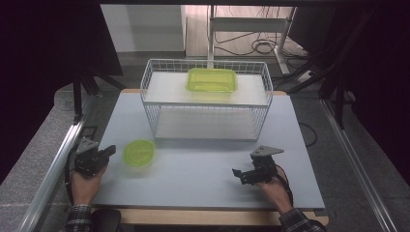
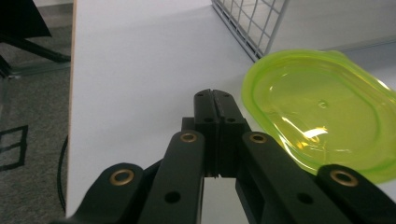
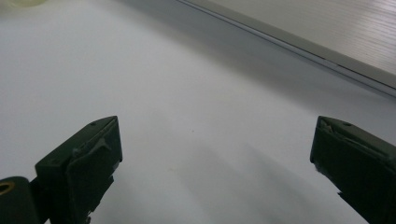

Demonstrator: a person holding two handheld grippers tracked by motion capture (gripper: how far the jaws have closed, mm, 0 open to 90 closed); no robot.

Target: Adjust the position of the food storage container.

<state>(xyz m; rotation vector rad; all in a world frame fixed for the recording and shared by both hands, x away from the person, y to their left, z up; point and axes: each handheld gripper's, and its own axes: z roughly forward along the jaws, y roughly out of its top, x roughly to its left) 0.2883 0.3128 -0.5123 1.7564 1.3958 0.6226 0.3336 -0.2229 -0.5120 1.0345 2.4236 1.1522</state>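
Observation:
A small round green container (image 1: 139, 152) sits on the white table (image 1: 203, 164) at the front left; its translucent green lid (image 2: 322, 114) is close in the left gripper view. My left gripper (image 1: 110, 151) rests just left of it, jaws pressed together with nothing between them (image 2: 215, 100). A larger rectangular green container (image 1: 212, 80) lies on the top shelf of a white wire rack (image 1: 206, 99) at the back. My right gripper (image 1: 238, 174) lies at the front right, jaws wide apart over bare table (image 3: 215, 154).
The rack's lower shelf (image 1: 205, 126) is bare. Its front edge (image 3: 299, 46) runs across the right gripper view. Metal frame rails (image 1: 53, 169) flank the table on both sides. Cables lie on the floor behind.

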